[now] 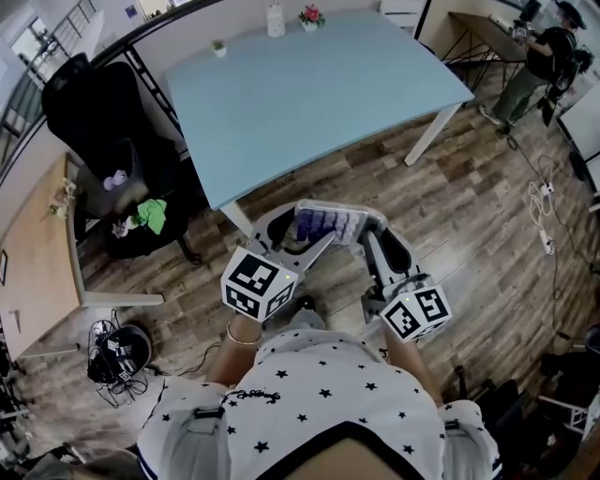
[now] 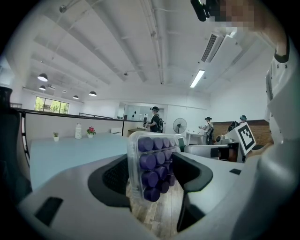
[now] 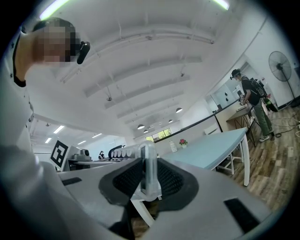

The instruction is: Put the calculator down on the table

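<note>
The calculator (image 1: 326, 225), a clear case with purple keys, hangs in the air between both grippers, just short of the near corner of the light blue table (image 1: 319, 94). My left gripper (image 1: 298, 239) is shut on its left end. In the left gripper view the calculator (image 2: 152, 164) stands edge-on between the pads of the left gripper (image 2: 152, 177). My right gripper (image 1: 368, 230) is shut on the right end. In the right gripper view the thin clear edge of the calculator (image 3: 147, 168) is pinched in the right gripper (image 3: 147, 182).
A white bottle (image 1: 275, 19), a flower pot (image 1: 310, 16) and a small plant (image 1: 218, 47) stand along the table's far edge. A black chair (image 1: 103, 122) sits to the left, with a wooden cabinet (image 1: 33, 253) beside it. A person (image 1: 539, 56) stands at the far right. Cables (image 1: 544, 202) lie on the wooden floor.
</note>
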`<act>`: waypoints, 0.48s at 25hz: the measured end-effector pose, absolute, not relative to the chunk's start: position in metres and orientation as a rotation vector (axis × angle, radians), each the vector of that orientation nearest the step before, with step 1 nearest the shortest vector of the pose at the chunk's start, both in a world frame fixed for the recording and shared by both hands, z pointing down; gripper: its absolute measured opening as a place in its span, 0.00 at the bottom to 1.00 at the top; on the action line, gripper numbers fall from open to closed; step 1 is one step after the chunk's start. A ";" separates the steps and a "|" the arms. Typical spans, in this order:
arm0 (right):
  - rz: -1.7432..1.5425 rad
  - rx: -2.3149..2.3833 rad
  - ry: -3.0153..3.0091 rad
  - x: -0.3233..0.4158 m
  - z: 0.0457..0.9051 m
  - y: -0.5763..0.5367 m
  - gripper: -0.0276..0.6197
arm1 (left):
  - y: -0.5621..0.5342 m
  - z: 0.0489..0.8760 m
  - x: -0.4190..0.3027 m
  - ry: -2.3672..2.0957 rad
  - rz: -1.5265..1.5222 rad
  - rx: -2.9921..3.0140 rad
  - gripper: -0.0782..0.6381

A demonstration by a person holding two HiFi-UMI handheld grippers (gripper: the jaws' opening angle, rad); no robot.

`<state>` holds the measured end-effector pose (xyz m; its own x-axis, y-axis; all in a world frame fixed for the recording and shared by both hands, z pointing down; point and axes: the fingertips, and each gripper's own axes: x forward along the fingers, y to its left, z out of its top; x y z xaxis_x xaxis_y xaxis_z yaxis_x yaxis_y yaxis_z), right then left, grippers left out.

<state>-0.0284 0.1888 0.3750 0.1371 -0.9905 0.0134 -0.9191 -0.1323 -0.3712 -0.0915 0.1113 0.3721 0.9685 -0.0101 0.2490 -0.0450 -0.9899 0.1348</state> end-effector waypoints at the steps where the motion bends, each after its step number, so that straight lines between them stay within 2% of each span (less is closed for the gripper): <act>1: -0.377 -2.147 1.860 -0.028 0.376 0.184 0.16 | 0.106 0.373 -0.091 -0.039 0.375 2.975 0.53; 12: -0.403 -2.153 1.855 -0.034 0.378 0.146 0.17 | 0.069 0.375 -0.097 -0.042 0.350 2.970 0.53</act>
<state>-0.0338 0.1463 0.3780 0.1414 -0.9894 0.0337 -0.9141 -0.1436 -0.3793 -0.0975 0.0692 0.3748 0.9724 -0.0101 0.2330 -0.0451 -0.9883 0.1455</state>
